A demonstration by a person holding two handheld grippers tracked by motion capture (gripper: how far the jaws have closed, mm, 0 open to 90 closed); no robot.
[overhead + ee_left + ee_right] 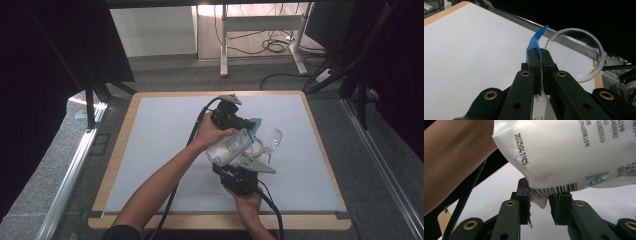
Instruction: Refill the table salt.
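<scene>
A white pouch (230,147) with a blue top edge (535,42) hangs tilted above the white mat. My left gripper (250,123) is shut on that blue top corner, and its jaws (540,53) pinch the thin edge flat. Below it, my right gripper (221,165) points up at the pouch's bottom. In the right gripper view the printed pouch (561,150) looms over the jaws. Its bottom corner fills the gap in the right gripper (539,196). A clear stemmed glass (274,137) stands just right of the pouch. Its round rim (576,55) lies beyond my left jaws.
A white mat (160,150) covers the wooden table (120,150), bare to the left and front. Black cables trail from both grippers toward the near edge. Beyond the table are desk legs (223,45), floor cables and dark stands at both sides.
</scene>
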